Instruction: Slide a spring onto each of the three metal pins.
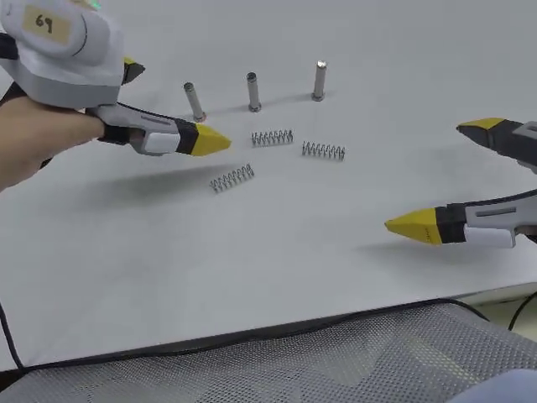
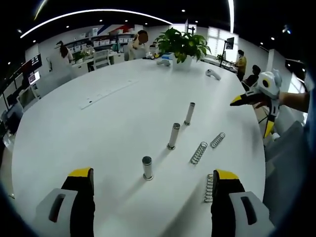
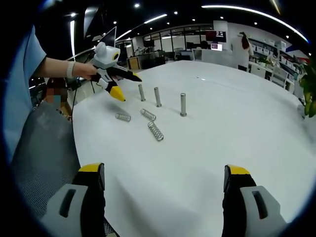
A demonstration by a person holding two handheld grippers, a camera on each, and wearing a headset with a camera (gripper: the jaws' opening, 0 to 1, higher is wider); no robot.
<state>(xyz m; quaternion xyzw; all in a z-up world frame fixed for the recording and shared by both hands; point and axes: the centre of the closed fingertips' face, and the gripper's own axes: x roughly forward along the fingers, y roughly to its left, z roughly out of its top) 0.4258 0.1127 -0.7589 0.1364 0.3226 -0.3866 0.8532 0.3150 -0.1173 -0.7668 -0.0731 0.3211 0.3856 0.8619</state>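
**Three loose springs, three bare pins, both tongs empty**
The left gripper [image 3: 127, 86] hangs released, jaws spread wide, near the left pin [image 1: 194, 101]. The middle pin [image 1: 252, 91] and right pin [image 1: 320, 81] stand upright beside it. In front of them on the white table [image 1: 252, 269] lie the left spring [image 1: 232, 178], middle spring [image 1: 272, 138] and right spring [image 1: 324, 151]. The right gripper [image 1: 425, 176] gapes empty, well apart. The springs look light, squashy and apt to roll, so pinch gently across the mid-coils, leaving one end free.

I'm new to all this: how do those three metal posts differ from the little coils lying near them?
The pins stand upright on the table; the springs lie flat on their sides. The pins are smooth rods; the springs are open wire coils. The pins form a row; the springs lie scattered in front of it. Both are silvery metal, three of each.
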